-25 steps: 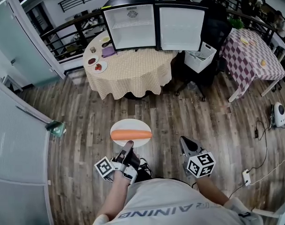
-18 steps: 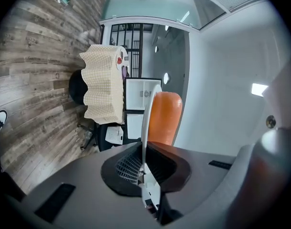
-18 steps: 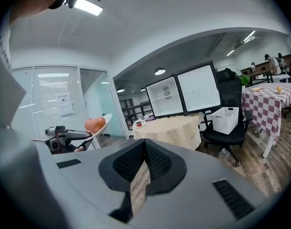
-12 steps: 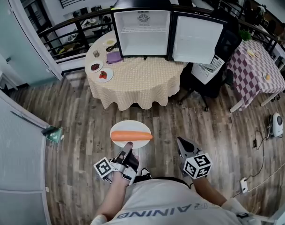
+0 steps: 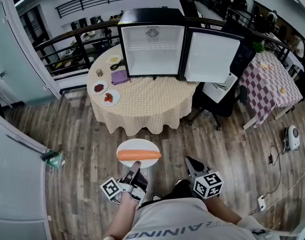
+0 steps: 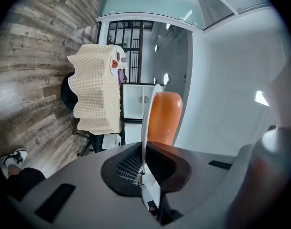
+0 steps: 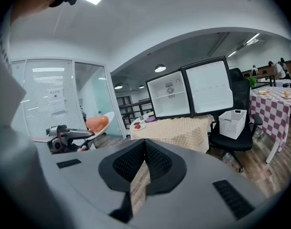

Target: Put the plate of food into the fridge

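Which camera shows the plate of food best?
The head view: the whole plate shows from above, with the orange food across it. The left gripper view sees only its edge, clamped between the jaws. The right gripper view shows it small, at far left.

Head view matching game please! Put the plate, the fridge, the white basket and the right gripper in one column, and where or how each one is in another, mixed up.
1 plate
2 fridge
3 white basket
4 right gripper

A on the round table, door open
B fingers shut, nothing in them
C pinched by the left gripper
D on the black chair

Pairs: 1-C, 2-A, 3-D, 4-B
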`<state>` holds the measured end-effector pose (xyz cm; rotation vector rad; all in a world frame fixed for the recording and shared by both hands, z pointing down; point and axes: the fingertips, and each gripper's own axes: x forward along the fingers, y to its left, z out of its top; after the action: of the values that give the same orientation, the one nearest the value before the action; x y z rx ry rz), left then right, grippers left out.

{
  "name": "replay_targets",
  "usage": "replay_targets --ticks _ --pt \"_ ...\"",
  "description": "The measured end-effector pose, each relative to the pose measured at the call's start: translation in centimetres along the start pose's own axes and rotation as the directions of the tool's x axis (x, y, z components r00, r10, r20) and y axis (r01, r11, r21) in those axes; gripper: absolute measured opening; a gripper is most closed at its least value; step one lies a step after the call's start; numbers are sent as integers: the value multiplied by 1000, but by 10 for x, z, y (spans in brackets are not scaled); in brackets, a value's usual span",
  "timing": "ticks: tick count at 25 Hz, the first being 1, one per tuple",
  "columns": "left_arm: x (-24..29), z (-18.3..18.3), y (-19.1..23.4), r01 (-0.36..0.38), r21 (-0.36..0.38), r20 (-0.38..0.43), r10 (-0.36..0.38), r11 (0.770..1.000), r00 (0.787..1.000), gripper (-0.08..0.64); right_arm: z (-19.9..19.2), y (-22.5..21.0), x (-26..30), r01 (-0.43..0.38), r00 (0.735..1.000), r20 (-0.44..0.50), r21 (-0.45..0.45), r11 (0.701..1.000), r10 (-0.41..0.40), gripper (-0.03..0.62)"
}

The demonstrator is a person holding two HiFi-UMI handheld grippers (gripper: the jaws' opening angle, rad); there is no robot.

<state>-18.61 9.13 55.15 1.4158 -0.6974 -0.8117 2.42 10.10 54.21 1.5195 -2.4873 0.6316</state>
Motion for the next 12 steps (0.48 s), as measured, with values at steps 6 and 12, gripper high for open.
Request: replay_targets --ticks 6,12 --pt "30 17 8 -15 0 14 15 1000 1000 25 14 -16 39 -35 999 -8 -4 999 35 20" --pt "88 36 7 -9 9 32 8 1000 999 25 50 -52 83 -67 998 21 -18 998 67 20"
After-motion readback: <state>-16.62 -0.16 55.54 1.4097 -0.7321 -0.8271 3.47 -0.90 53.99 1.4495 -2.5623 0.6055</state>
